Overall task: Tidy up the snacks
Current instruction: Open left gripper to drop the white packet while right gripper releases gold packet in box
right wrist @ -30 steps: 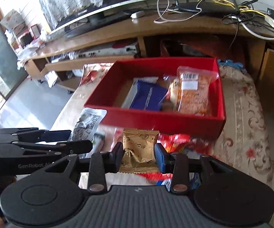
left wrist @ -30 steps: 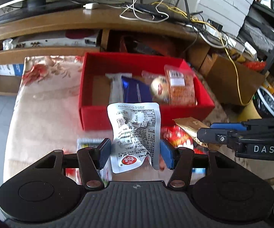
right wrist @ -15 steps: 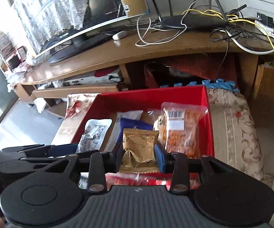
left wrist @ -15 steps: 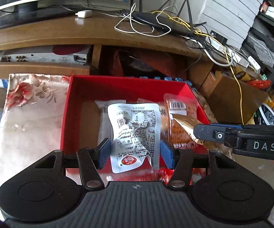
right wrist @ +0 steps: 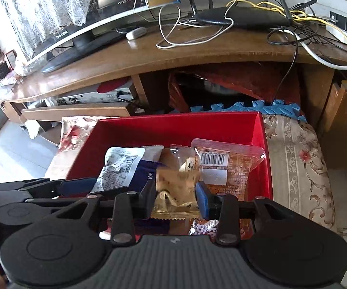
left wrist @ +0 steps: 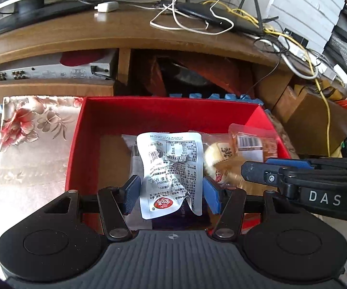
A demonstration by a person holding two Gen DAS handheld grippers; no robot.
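Note:
My left gripper [left wrist: 171, 193] is shut on a white snack packet [left wrist: 171, 171] with black print and a red seal, held over the red box [left wrist: 149, 110]. My right gripper [right wrist: 176, 198] is shut on a gold snack packet [right wrist: 173, 187], also above the red box [right wrist: 178, 125]. In the box lie a dark blue packet [right wrist: 147, 175], a round pastry in clear wrap [right wrist: 189, 166] and an orange packet with a barcode [right wrist: 226, 166]. In the left wrist view the right gripper's arm [left wrist: 305, 178] enters from the right, beside the white packet.
The box sits on a floral cloth [left wrist: 29, 144]. Behind it stands a wooden TV stand [left wrist: 125, 33] with a monitor [right wrist: 81, 31], router [right wrist: 240, 16] and tangled cables [left wrist: 293, 45]. A red-wrapped snack [right wrist: 204, 227] lies under my right gripper. Cardboard boxes [left wrist: 317, 110] stand at right.
Both grippers have moved forward with their packets, from in front of the box's near wall to over its inside. The loose snacks on the cloth have dropped out of the left view.

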